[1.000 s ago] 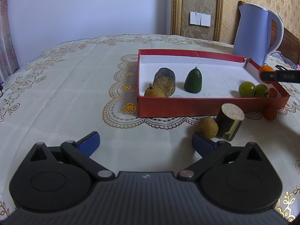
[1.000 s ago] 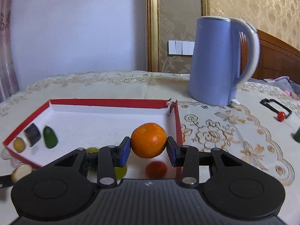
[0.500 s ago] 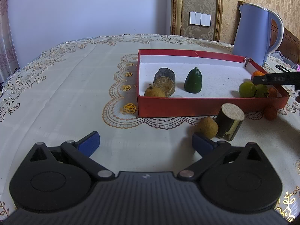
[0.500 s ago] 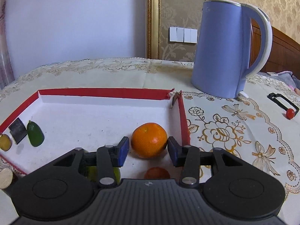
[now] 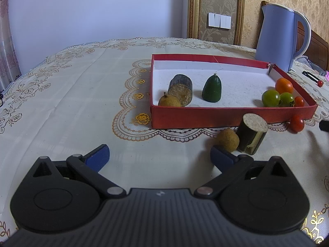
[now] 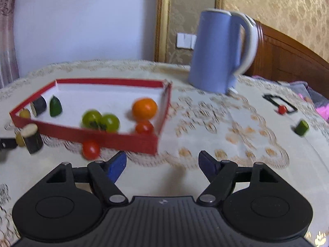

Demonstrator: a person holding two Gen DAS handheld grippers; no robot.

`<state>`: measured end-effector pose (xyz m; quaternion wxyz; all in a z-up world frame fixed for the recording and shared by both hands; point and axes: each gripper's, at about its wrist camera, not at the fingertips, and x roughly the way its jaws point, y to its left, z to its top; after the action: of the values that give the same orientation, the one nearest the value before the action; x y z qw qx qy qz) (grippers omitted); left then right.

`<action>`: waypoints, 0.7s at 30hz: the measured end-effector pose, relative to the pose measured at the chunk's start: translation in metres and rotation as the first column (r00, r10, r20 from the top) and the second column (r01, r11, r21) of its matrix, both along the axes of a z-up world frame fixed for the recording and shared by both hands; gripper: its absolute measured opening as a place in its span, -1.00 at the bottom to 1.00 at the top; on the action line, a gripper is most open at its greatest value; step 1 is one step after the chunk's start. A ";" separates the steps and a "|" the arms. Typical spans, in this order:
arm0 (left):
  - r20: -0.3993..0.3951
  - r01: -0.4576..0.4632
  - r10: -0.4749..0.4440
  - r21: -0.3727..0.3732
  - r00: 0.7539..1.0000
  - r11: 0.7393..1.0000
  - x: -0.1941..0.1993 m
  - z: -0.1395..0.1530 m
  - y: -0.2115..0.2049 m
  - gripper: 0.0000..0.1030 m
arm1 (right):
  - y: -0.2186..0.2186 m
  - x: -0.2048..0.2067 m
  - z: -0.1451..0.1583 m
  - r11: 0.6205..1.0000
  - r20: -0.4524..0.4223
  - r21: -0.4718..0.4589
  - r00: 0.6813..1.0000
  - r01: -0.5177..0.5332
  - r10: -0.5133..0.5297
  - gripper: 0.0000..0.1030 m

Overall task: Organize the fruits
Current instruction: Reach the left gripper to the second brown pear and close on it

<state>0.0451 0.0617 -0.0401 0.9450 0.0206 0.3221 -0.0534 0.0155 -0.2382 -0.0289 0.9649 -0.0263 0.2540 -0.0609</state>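
Note:
A red tray (image 5: 226, 117) (image 6: 115, 139) holds a brown fruit (image 5: 169, 101), a dark cut cylinder (image 5: 181, 89), a green cone piece (image 5: 212, 89), two green tomatoes (image 5: 271, 97) (image 6: 92, 119), a small red tomato (image 5: 299, 101) and the orange (image 5: 284, 85) (image 6: 144, 108). In front of the tray lie a brown fruit (image 5: 227, 136), a cut cylinder (image 5: 251, 132) and a red tomato (image 5: 296, 123) (image 6: 90, 149). My left gripper (image 5: 159, 157) is open and empty, its right fingertip near the brown fruit. My right gripper (image 6: 162, 164) is open and empty, outside the tray's near right corner.
A blue kettle (image 5: 281, 37) (image 6: 222, 51) stands behind the tray's right corner. Further right on the tablecloth lie a black clip (image 6: 279, 103) with a small red fruit (image 6: 282, 109) and a green piece (image 6: 301, 127).
My right gripper opened, left the orange in the tray's right corner, and pulled back out of the tray. The left gripper has not moved.

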 end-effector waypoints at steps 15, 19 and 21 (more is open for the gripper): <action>0.043 0.067 -0.070 0.068 0.997 0.995 -0.017 0.005 -0.017 1.00 | -0.017 0.009 -0.014 0.997 -0.066 0.075 0.998 0.018 -0.013 0.70; 0.061 0.082 -0.085 0.047 0.995 0.996 -0.021 0.010 -0.020 1.00 | -0.017 0.009 -0.014 0.997 -0.067 0.075 0.998 0.017 -0.012 0.71; 0.058 0.099 -0.102 0.048 0.993 0.994 -0.018 0.011 -0.024 1.00 | -0.017 0.010 -0.014 0.997 -0.068 0.074 0.998 0.017 -0.012 0.71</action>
<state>0.0272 0.0375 -0.0291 0.9497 0.0598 0.2929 -0.0930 0.0255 -0.2554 -0.0429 0.9557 0.0097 0.2886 -0.0573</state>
